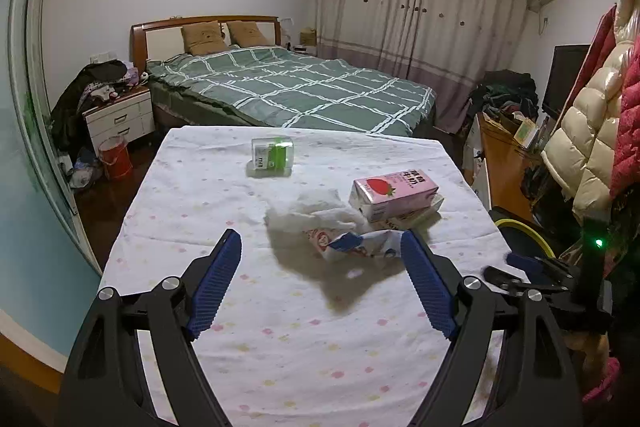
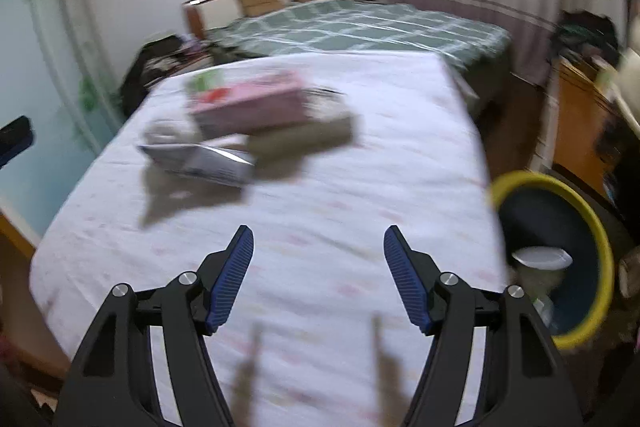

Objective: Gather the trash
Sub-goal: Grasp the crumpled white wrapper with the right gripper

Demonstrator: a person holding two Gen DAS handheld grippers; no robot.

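Observation:
On the white dotted tablecloth [image 1: 240,307] lie a pink strawberry milk carton [image 1: 394,195], a crumpled white tissue [image 1: 316,211], a crumpled blue-and-white wrapper [image 1: 360,245] and a clear plastic container with a green label [image 1: 272,157]. My left gripper [image 1: 322,249] is open and empty, hovering just before the wrapper. My right gripper [image 2: 318,243] is open and empty above the cloth [image 2: 320,147], nearer than the blurred carton [image 2: 256,103] and wrapper [image 2: 200,159]. A yellow-rimmed dark bin [image 2: 560,255] stands at the table's right edge and holds some white trash.
A bed with a green checked cover [image 1: 300,87] stands behind the table. A nightstand [image 1: 120,115] and a red bucket [image 1: 116,157] are at the left. Coats [image 1: 600,127] hang at the right over a wooden desk [image 1: 504,159]. The right gripper shows in the left wrist view [image 1: 520,267].

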